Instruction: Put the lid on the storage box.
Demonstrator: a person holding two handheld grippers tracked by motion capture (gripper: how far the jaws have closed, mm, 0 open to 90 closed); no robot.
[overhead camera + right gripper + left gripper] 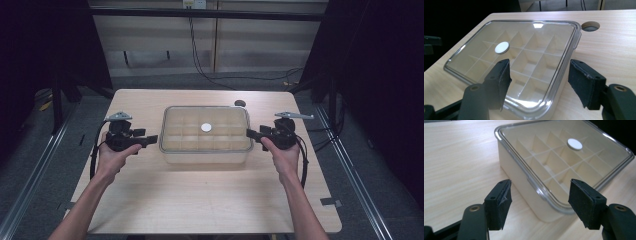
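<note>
A cream box (205,150) with a clear lid (175,127) and inner dividers sits mid-table; a white round disc (206,127) lies on the lid. My left gripper (152,140) is held open just off the box's left side, its jaws pointing at the near corner (544,202). My right gripper (251,133) is open at the box's right side, its jaws straddling the lid's near corner (539,105) without touching it. The lid (554,152) and disc (574,144) show in the left gripper view, and the disc (502,47) in the right gripper view.
The wooden table (200,195) has a round cable hole (240,103) behind the box, also seen as a hole (590,25) past the lid. Black cables (197,55) run on the floor beyond the table. Metal rails flank both sides.
</note>
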